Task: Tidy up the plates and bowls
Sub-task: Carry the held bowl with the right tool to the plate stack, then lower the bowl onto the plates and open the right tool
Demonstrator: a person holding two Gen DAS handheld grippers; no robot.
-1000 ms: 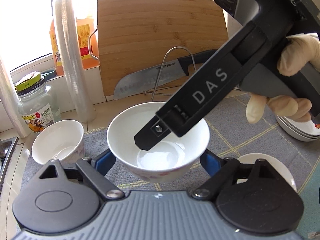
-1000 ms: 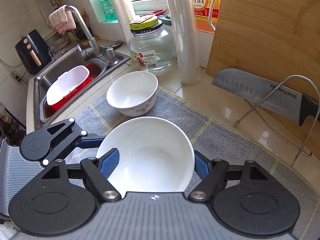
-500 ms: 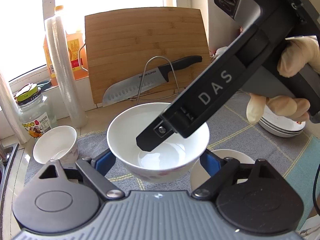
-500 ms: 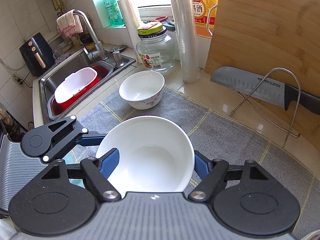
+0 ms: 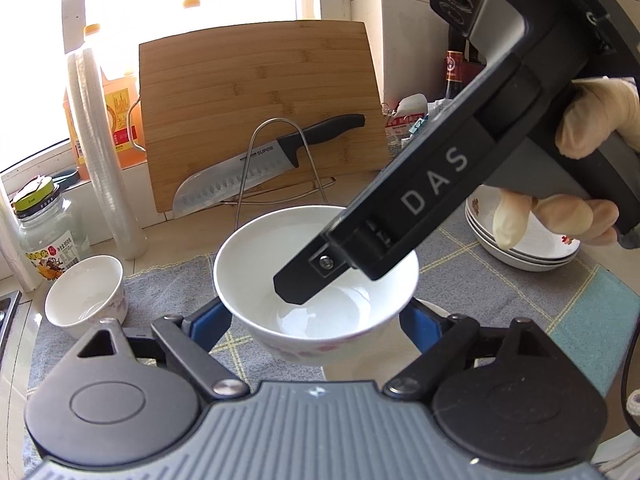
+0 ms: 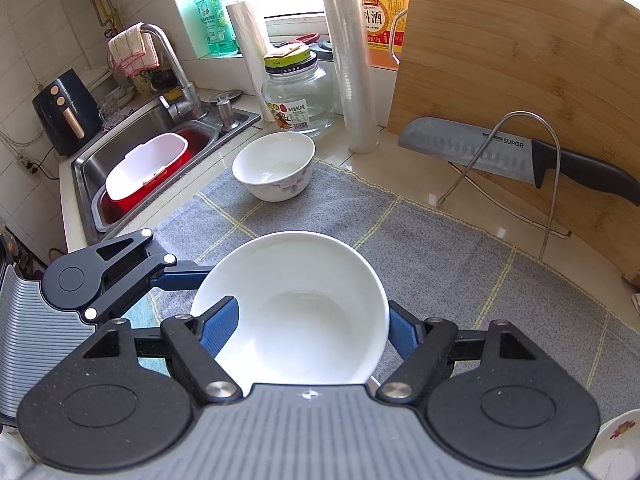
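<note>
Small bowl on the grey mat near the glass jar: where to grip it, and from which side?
Take the small bowl by its rim, down from above, one finger inside and one outside on the side away from the jar: it stands upright, mouth open, with bare mat there.

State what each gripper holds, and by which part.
Both hold one white ceramic bowl: the right gripper pinches the rim, one finger inside; the left gripper clamps the bowl's outer sides.
</note>
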